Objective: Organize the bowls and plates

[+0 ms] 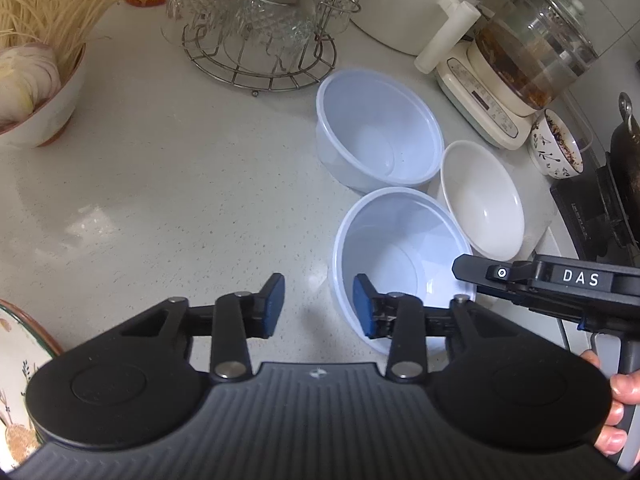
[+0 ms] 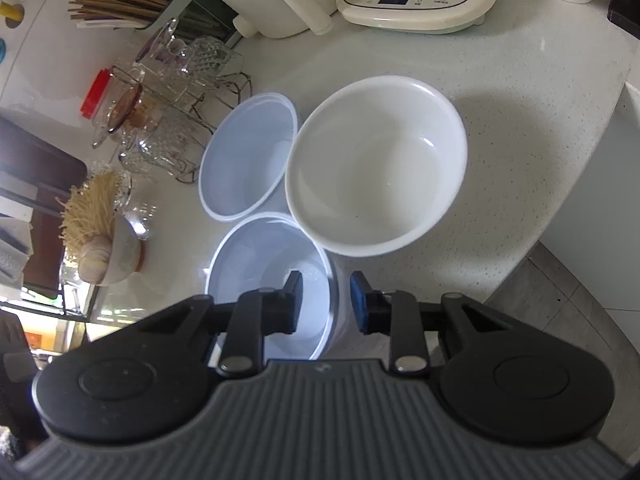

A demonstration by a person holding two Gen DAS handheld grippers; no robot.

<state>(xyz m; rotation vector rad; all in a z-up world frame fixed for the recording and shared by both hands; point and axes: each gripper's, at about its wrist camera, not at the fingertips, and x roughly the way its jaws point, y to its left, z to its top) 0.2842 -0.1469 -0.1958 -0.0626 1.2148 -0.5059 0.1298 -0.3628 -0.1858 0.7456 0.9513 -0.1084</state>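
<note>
**Right gripper straddling near bowl's rim**

Pale speckled counter (image 1: 160,184), cluttered at the back.

Left view: my left gripper (image 1: 319,306) gapes empty above the counter, just left of the near bowl (image 1: 384,248).

Right view: my right gripper (image 2: 325,302) is apart, straddling that rim. I'd seat deeper before clamping; the thin translucent plastic may flex. White bowl (image 2: 376,164) touches it.

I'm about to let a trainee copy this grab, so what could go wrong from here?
The right gripper straddles the near plastic bowl's thin rim; squeezing could flex it or let it slip. The white ceramic bowl sits very close, so lifting may knock it. The left gripper hangs open beside the same bowl and could collide.
</note>
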